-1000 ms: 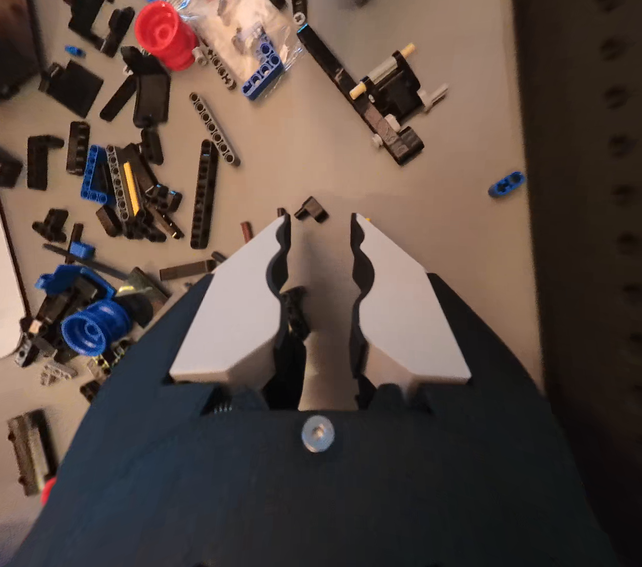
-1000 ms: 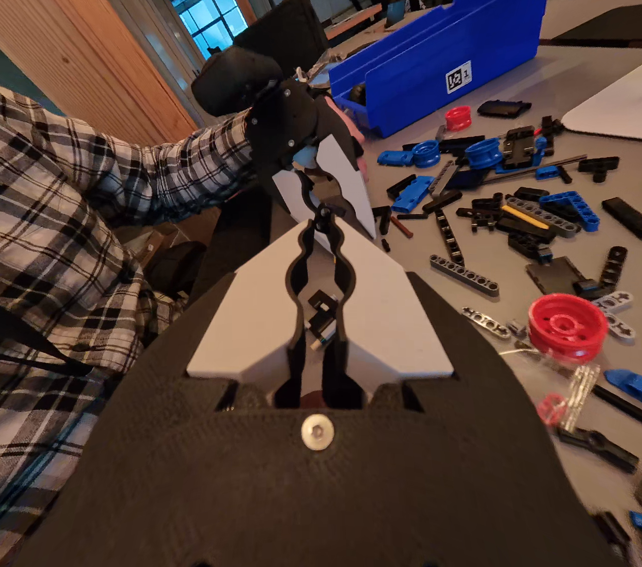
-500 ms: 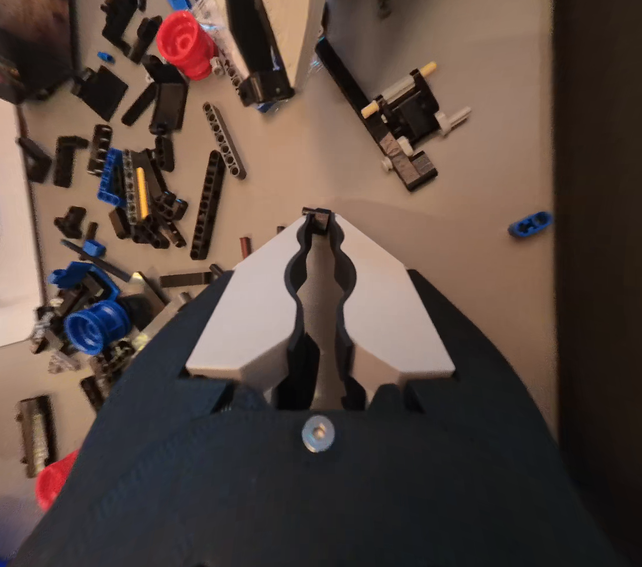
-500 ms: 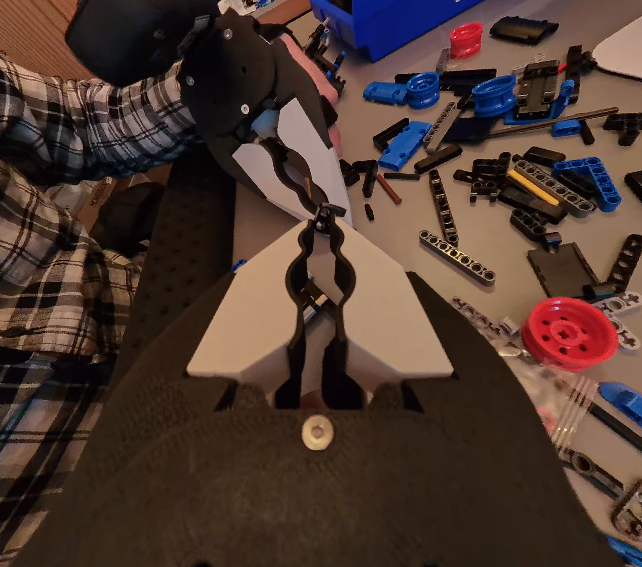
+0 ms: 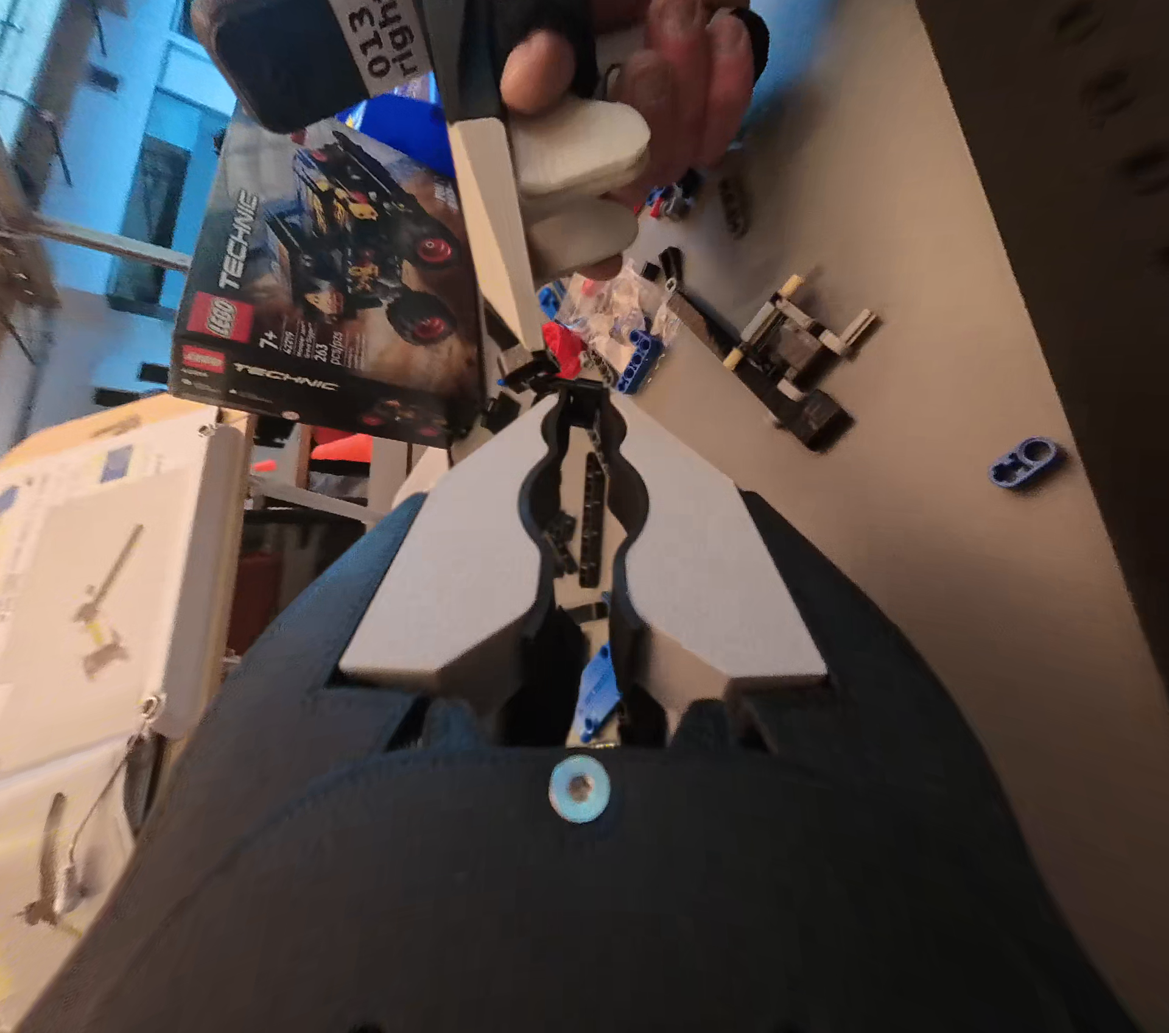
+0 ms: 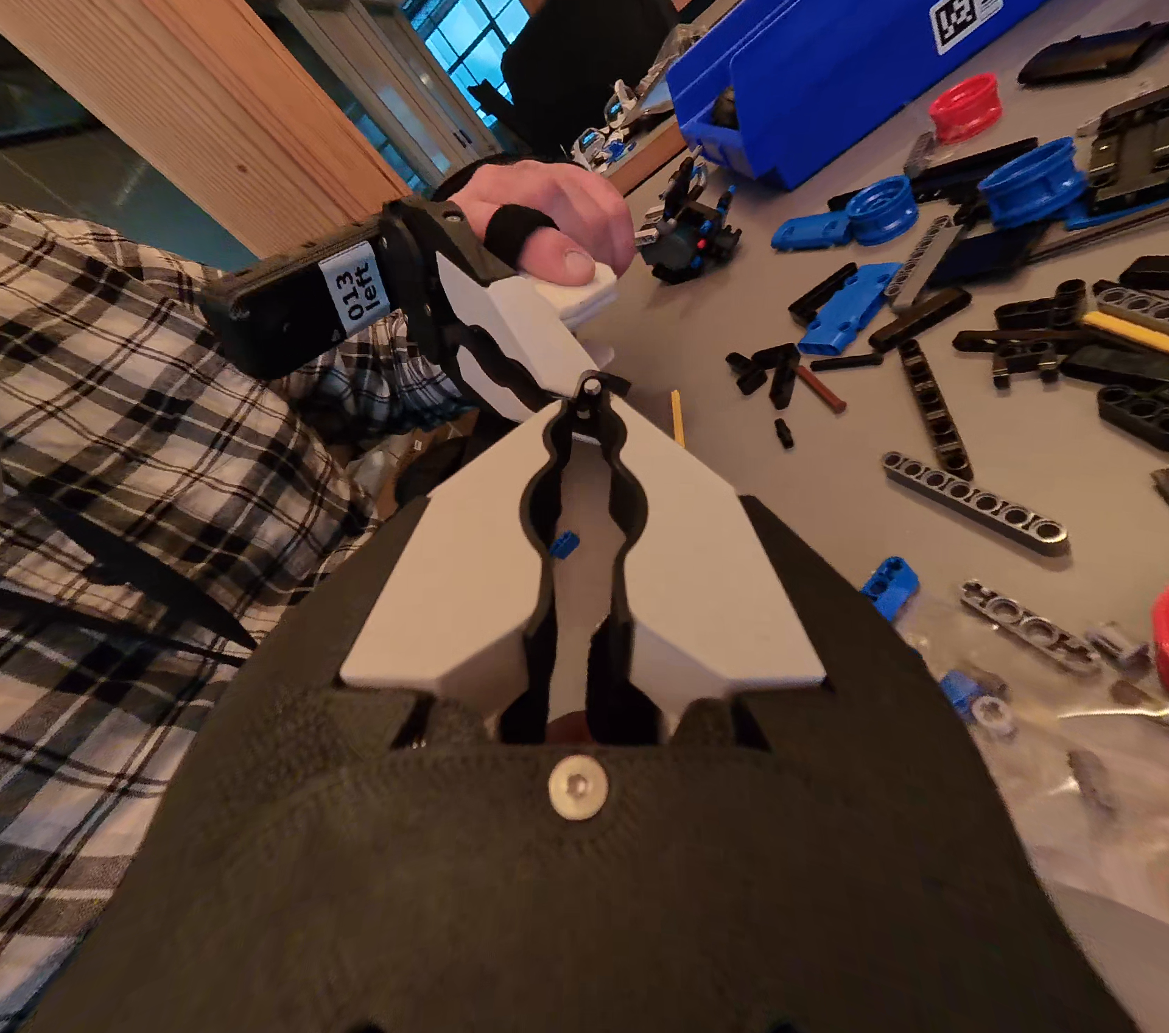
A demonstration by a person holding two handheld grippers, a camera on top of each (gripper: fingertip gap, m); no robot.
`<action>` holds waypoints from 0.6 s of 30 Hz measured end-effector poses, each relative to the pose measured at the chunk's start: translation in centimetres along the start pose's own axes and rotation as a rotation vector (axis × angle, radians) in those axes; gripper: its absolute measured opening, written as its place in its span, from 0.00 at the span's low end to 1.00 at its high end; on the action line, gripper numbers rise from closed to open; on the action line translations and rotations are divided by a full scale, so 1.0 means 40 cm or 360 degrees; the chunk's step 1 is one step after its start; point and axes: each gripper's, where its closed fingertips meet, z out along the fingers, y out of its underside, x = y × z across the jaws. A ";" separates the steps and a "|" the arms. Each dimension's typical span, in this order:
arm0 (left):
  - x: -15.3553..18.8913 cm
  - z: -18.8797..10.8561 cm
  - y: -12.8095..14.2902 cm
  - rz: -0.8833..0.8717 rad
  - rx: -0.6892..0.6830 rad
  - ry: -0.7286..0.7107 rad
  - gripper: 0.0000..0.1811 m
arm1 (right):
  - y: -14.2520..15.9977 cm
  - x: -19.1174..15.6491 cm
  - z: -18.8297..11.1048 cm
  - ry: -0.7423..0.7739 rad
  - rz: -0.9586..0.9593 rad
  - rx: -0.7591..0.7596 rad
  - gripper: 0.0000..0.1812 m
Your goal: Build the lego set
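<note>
Both tongs clamped on black pieces

The small black piece (image 5: 577,394) pinched at the tip of the left tool (image 5: 579,401) is too small and dark to identify, and the right tool (image 5: 528,360) covers part of it. In the right wrist view, the piece (image 6: 591,389) at the right tool's (image 6: 588,401) tip shows only a pale round end. Beside that tip, the left tool (image 6: 556,382) hides its own grasp. The red wheel (image 6: 1161,639) is cut off by the picture's right edge. Parts inside the clear bag (image 6: 1044,749) near the wheel are blurred. The instruction booklet (image 5: 82,591) runs off the left edge, its drawings blurred.
</note>
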 end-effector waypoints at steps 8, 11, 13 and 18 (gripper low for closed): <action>0.027 -0.004 -0.011 0.0137 0.0013 -0.0004 0.04 | 0.029 0.006 0.001 0.0024 -0.0026 -0.0139 0.04; 0.035 -0.002 -0.010 0.0171 -0.0004 0.0005 0.04 | 0.042 0.009 0.002 0.0046 -0.0064 -0.0206 0.04; 0.041 -0.001 -0.012 0.0177 -0.0001 0.0014 0.03 | 0.046 0.011 0.002 0.0056 -0.0080 -0.0238 0.04; 0.064 0.005 -0.011 0.0207 -0.0010 0.0060 0.04 | 0.073 0.018 0.004 0.0101 -0.0154 -0.0414 0.04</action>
